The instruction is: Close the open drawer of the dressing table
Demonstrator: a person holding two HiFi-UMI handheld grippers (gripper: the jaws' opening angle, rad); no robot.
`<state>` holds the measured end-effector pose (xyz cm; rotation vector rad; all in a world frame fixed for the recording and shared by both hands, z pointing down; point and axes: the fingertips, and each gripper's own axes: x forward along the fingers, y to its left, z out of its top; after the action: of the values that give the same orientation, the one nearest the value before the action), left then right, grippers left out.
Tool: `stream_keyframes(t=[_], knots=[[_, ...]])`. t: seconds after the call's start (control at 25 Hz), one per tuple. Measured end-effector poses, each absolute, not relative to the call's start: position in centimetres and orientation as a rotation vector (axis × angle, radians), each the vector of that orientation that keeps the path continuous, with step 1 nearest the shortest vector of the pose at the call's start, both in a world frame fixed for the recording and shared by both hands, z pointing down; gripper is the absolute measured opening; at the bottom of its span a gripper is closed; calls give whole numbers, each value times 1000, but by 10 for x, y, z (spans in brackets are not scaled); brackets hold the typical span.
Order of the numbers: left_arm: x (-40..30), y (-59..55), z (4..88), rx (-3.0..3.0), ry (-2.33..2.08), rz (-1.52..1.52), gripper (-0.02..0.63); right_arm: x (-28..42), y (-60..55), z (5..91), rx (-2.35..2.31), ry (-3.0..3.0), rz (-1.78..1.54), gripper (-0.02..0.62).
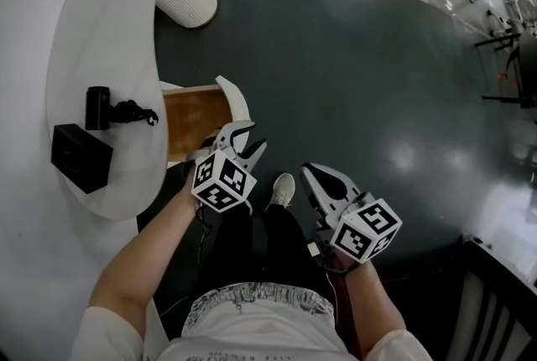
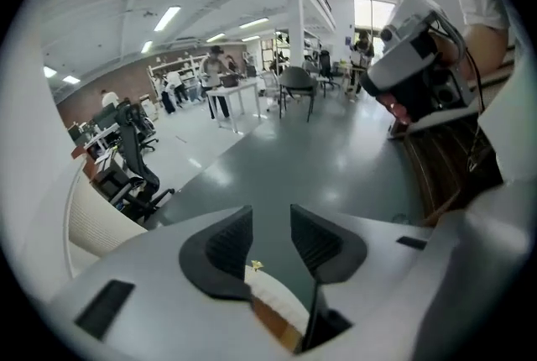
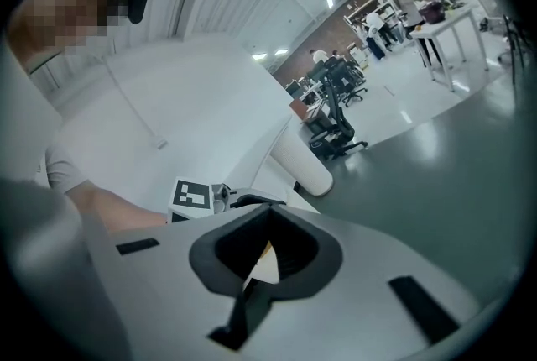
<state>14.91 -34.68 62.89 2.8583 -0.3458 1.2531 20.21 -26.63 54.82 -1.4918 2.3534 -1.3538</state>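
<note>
Under the rim of the white curved dressing table [image 1: 109,32]: wood-lined drawer [image 1: 195,120] with a curved white front, pulled out over the dark grey floor [image 1: 352,82]. Just beside that front, left gripper [image 1: 252,138], jaws spread, clasping nothing, only the front's edge visible past the gap. Further right, clear of the drawer, right gripper [image 1: 309,171], jaws clenched tip to tip, empty. On the tabletop, black rectangular box [image 1: 80,156] and small black cylinder [image 1: 98,107], near each other.
</note>
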Motion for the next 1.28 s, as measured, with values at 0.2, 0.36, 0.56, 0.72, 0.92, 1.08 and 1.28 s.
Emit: stream_keyframes(t=[0.2,0.36,0.56,0.72,0.92,1.08,1.28], knots=[[156,-358,667,2812,-163,1604,156,214,-279,569,-1469,2327,-1365,9],[155,-356,696,2726,72,1893,156,213,-285,586,-1456,2298,-1378,9],[159,-356,727,2562,311,2194,156,235,-291,618,-1480,2204,-1411,9],[155,-356,749,2420,459,2380,156,245,-285,640,-1492,2141,-1454,9],[144,-355,775,2195,612,2597,155,257,-273,654,-1497,2089,-1490,9],[133,-353,794,2014,727,2753,155,262,-271,660,-1501,2065,-1492,9],[113,-358,812,1798,829,2912,156,264,-273,665,-1483,2070,-1486,9]])
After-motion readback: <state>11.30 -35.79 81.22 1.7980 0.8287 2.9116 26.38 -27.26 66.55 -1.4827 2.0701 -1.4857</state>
